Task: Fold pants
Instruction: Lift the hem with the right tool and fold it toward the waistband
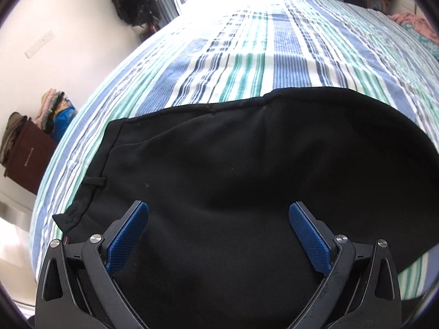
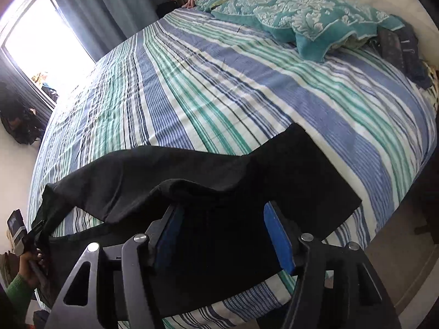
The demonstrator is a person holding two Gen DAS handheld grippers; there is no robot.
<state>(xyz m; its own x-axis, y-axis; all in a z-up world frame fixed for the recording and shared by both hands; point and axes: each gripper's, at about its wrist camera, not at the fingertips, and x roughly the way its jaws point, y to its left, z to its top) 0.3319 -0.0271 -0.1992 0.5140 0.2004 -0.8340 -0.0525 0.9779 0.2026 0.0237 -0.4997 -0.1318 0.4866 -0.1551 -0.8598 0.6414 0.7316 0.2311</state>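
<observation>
The soft black cloth pants (image 1: 247,164) are lying on the bed w/ the blue, green & white striped sheet (image 1: 247,63). The left gripper (image 1: 218,213) is hanging over them, fingers spread wide. The right gripper (image 2: 222,213) fingers are also spread, w/ a raised fold of pants between them.

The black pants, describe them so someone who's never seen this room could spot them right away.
Find the big bed with the blue, green and white striped bedspread. At its near edge, below both open grippers, lie the black pants. They are the only plain black cloth on the stripes, unlike the patterned teal blanket at the far side.
</observation>
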